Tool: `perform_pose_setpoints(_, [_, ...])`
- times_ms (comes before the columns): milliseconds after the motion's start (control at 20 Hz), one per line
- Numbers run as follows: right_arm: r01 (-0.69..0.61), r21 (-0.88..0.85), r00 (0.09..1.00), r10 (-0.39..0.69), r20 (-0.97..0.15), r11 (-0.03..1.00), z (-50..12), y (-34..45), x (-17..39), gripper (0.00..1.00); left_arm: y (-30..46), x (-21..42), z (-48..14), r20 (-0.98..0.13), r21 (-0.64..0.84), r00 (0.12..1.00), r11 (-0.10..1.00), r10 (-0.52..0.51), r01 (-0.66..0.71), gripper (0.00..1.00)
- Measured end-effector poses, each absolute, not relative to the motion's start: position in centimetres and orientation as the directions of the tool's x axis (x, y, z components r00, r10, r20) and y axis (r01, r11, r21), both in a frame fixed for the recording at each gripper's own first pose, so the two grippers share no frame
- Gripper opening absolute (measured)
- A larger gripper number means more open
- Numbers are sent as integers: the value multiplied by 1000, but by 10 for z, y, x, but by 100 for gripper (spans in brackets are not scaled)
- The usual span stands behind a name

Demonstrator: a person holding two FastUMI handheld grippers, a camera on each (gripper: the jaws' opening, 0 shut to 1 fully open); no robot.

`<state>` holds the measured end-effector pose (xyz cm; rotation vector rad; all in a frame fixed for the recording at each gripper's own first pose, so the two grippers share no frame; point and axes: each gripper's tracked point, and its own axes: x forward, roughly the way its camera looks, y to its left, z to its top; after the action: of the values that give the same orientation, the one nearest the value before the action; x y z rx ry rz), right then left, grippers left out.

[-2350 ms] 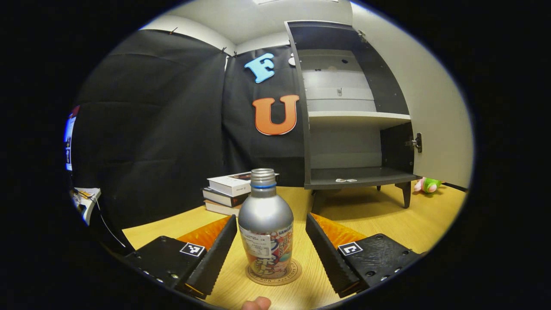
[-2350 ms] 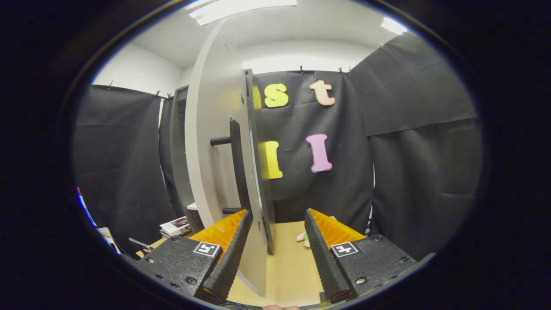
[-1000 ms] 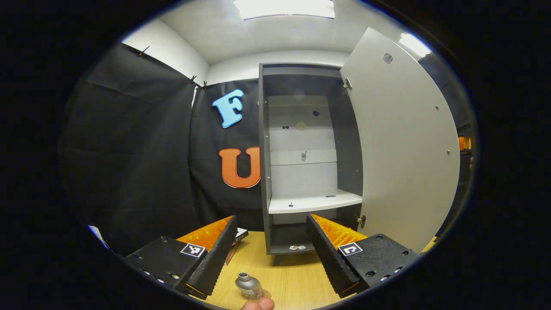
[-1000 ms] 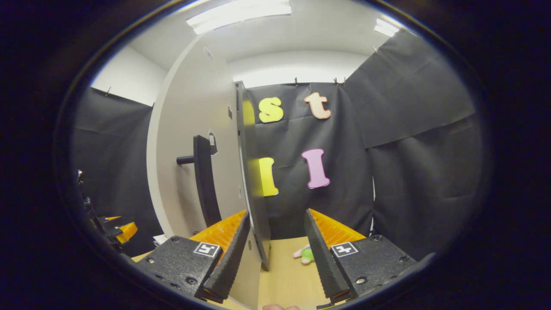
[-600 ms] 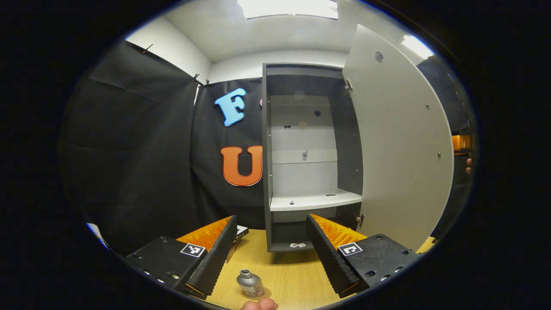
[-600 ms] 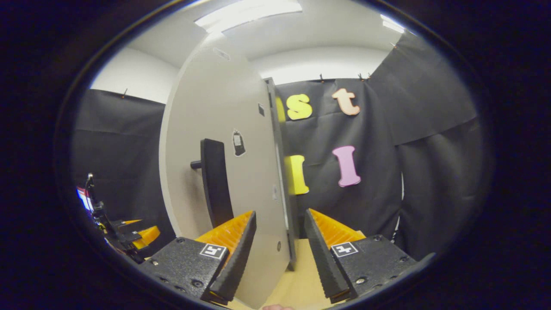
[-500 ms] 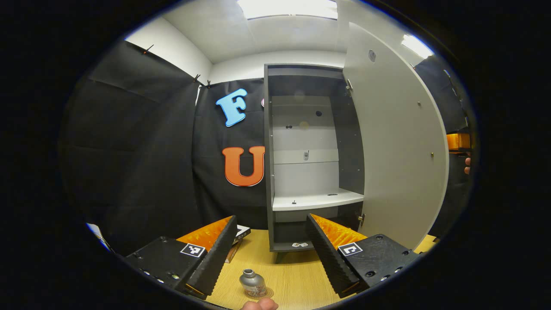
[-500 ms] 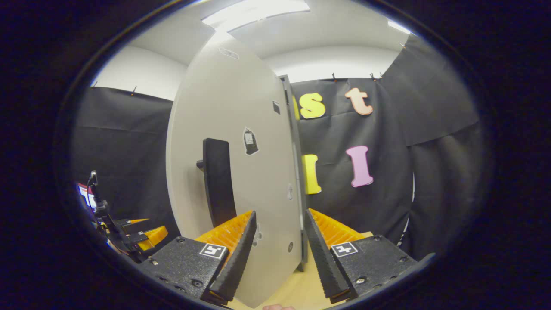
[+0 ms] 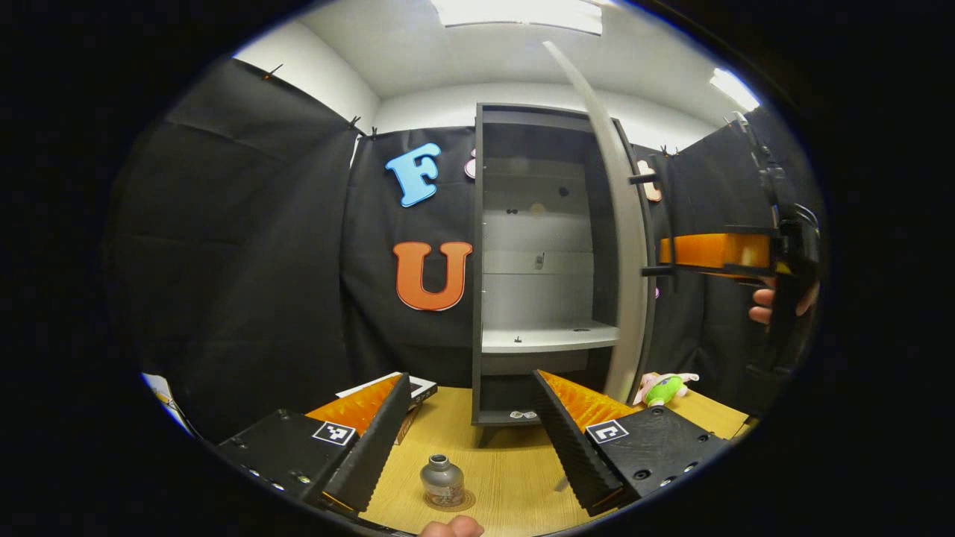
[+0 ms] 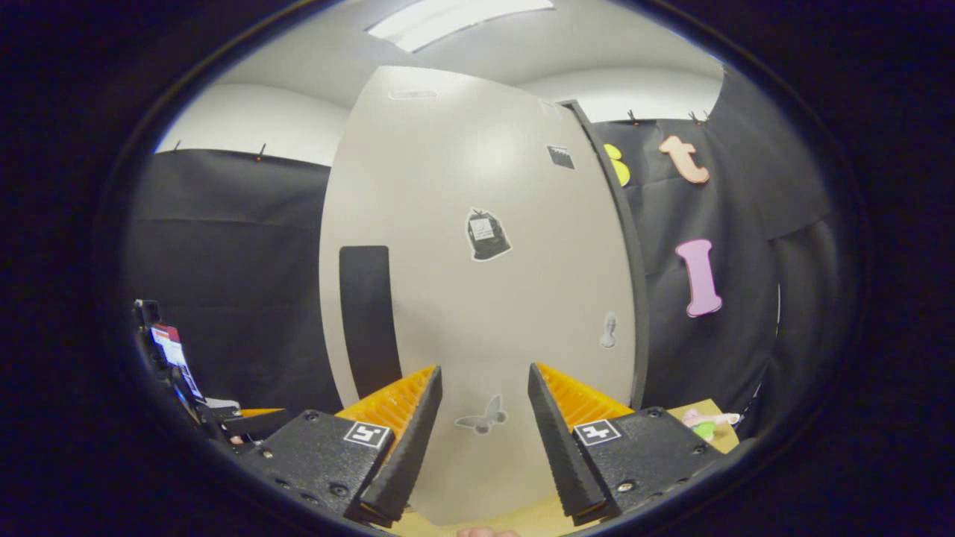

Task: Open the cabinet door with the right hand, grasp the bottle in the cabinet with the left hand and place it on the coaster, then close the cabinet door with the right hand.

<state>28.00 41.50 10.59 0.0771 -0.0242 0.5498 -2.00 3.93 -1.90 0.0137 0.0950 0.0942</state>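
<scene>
The silver bottle (image 9: 442, 481) stands upright on the round coaster (image 9: 464, 504) on the wooden table, below and between the fingers of my left gripper (image 9: 470, 440), which is open and holds nothing. Behind it the dark cabinet (image 9: 548, 261) shows bare shelves. Its pale door (image 9: 627, 298) is seen edge-on, partly swung in. My right gripper (image 9: 671, 253), held by a hand (image 9: 776, 302), sits by the door's outer side near the handle. In the right gripper view the door's outer face (image 10: 485, 298) is close ahead, its black handle (image 10: 365, 321) at left; my right gripper (image 10: 483, 440) is open and empty.
A stack of books (image 9: 410, 391) lies left of the cabinet's foot. A pink-and-green plush toy (image 9: 662, 388) lies on the table to the right of the door, also seen as the toy (image 10: 705, 426) in the right gripper view. Stickers dot the door's face.
The door has swung from wide open toward the cabinet. My right gripper came round from the door's edge to face its outer side. My left gripper drew back from the bottle.
</scene>
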Motion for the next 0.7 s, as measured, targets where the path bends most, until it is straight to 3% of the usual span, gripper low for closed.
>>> perform_pose_setpoints(350, [-526,53,851,523,53,849,102,505,348,76,57,-19,-24,-103,56,988,992,118,-113,96])
perform_pose_setpoints(500, [-497,48,867,493,71,866,107,513,368,73,61,-17,-33,-113,63,986,991,126,-120,96])
perform_pose_setpoints(700, [-486,23,872,484,78,873,109,518,376,77,62,-17,-36,-118,57,985,991,127,-121,96])
